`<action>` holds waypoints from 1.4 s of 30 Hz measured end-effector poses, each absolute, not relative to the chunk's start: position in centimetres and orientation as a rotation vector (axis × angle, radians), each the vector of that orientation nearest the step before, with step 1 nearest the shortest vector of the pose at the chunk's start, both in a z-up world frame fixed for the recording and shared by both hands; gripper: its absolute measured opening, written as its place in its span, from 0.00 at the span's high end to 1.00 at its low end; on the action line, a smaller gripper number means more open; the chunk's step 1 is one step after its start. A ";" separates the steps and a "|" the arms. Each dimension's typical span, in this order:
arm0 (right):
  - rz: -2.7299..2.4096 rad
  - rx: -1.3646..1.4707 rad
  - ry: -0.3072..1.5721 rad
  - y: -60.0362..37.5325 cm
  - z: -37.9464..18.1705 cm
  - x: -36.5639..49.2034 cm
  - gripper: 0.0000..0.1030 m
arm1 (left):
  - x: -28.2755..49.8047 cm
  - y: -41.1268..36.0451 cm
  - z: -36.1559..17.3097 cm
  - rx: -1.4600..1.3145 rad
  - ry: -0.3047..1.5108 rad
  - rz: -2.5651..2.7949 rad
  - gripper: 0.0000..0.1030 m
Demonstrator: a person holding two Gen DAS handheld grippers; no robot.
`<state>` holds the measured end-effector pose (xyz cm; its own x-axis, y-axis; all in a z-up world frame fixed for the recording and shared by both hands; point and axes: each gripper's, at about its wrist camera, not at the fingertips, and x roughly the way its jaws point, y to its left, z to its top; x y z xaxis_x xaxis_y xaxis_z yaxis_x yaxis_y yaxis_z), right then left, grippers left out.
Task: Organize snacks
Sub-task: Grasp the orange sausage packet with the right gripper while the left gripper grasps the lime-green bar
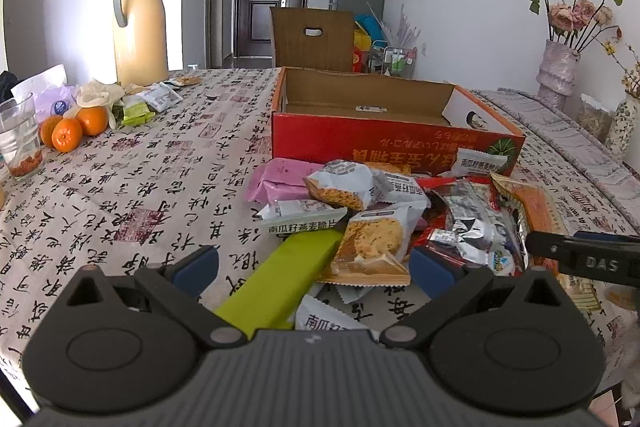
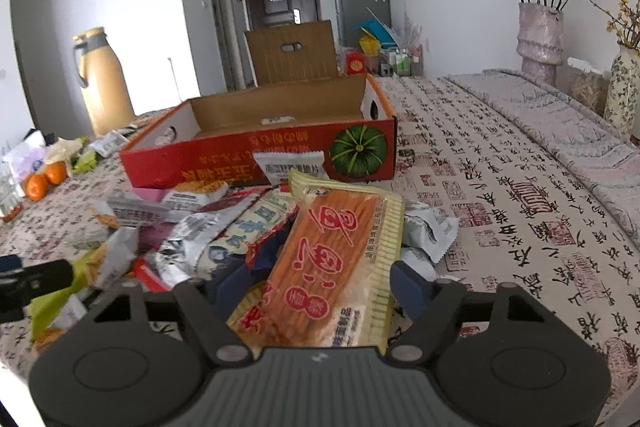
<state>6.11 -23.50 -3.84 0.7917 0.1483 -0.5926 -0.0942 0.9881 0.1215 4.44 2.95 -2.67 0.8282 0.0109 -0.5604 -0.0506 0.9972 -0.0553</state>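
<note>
Both grippers low over snack pile, red box behind.

L gripper [image 1: 314,269] angled down, jaws wide apart, green pack [image 1: 280,283] & biscuit pack [image 1: 370,245] lying btwn pads, no squeeze seen. R gripper [image 2: 310,287] also angled down, jaws straddling orange pack [image 2: 332,267]; pad contact unclear. Snacks heaped on cloth [image 2: 500,195] just in front of box [image 2: 224,159], which is nearly empty.

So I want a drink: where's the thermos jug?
Left wrist view, far left of the table: the thermos jug stands behind the oranges.
</note>
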 end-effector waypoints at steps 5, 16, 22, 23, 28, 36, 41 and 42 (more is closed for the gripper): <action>0.109 0.069 0.646 -22.9 -4.7 6.5 0.29 | 4.9 3.2 -2.9 -0.076 0.606 0.032 0.00; 0.152 0.092 0.615 -23.1 -4.4 5.1 0.63 | 5.1 3.4 -3.1 -0.073 0.615 0.040 0.00; 0.162 0.108 0.566 -23.5 -3.6 4.1 0.64 | 5.2 4.0 -3.0 -0.043 0.614 0.057 0.00; 0.161 0.112 0.555 -23.6 -3.5 3.9 0.70 | 5.3 4.2 -3.0 -0.036 0.616 0.059 0.00; 0.156 0.124 0.542 -24.1 -3.1 3.7 0.71 | 6.0 5.4 -3.3 -0.011 0.636 0.071 0.00; 0.150 0.132 0.515 -24.2 -2.9 3.0 0.72 | 7.0 6.4 -4.7 0.025 0.691 0.029 0.00; 0.136 0.135 0.511 -24.4 -2.8 3.0 0.72 | 8.1 6.3 -5.7 0.019 0.742 -0.040 0.21; 0.134 0.135 0.511 -24.3 -2.8 3.1 0.72 | 8.4 6.3 -5.9 0.014 0.750 -0.054 0.29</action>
<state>3.05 -24.34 -2.79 0.8638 0.1609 -0.4775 -0.0934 0.9824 0.1620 8.36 6.28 -5.89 0.7306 -0.0438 -0.6814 0.0537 0.9985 -0.0067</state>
